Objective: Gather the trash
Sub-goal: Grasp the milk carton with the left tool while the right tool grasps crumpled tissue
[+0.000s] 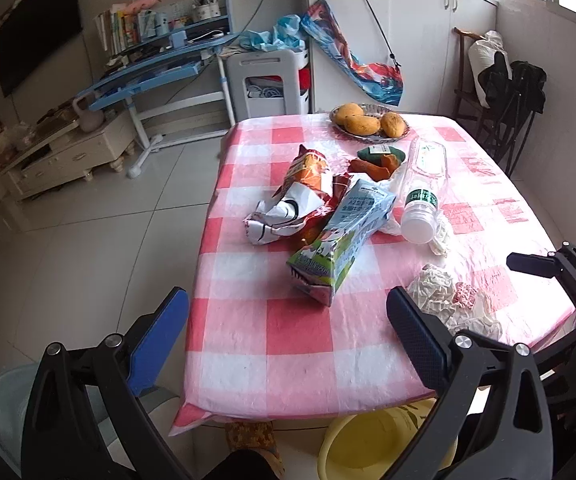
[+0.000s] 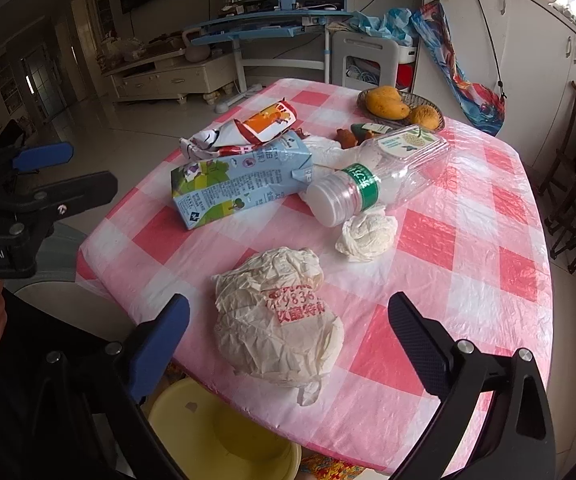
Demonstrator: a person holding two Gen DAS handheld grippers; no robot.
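Trash lies on a pink checked table (image 1: pixel 288 328) (image 2: pixel 468 264): a blue milk carton (image 1: pixel 340 240) (image 2: pixel 240 180), a crumpled snack bag (image 1: pixel 296 196) (image 2: pixel 244 128), an empty plastic bottle (image 1: pixel 424 192) (image 2: pixel 380 176), a small tissue ball (image 2: pixel 368 232) and a large crumpled white plastic bag (image 1: pixel 448 296) (image 2: pixel 280 320). A yellow basin (image 1: pixel 384 444) (image 2: pixel 220 436) sits under the near table edge. My left gripper (image 1: pixel 288 332) is open and empty above the near edge, short of the carton. My right gripper (image 2: pixel 288 340) is open around the white bag, apart from it.
A plate of mangoes (image 1: pixel 368 120) (image 2: pixel 400 108) and small orange and green scraps (image 1: pixel 376 160) lie at the far side. Dark chairs (image 1: pixel 504 92) stand right of the table. A blue desk (image 1: pixel 156 68) and a white stool (image 1: pixel 268 80) stand beyond it.
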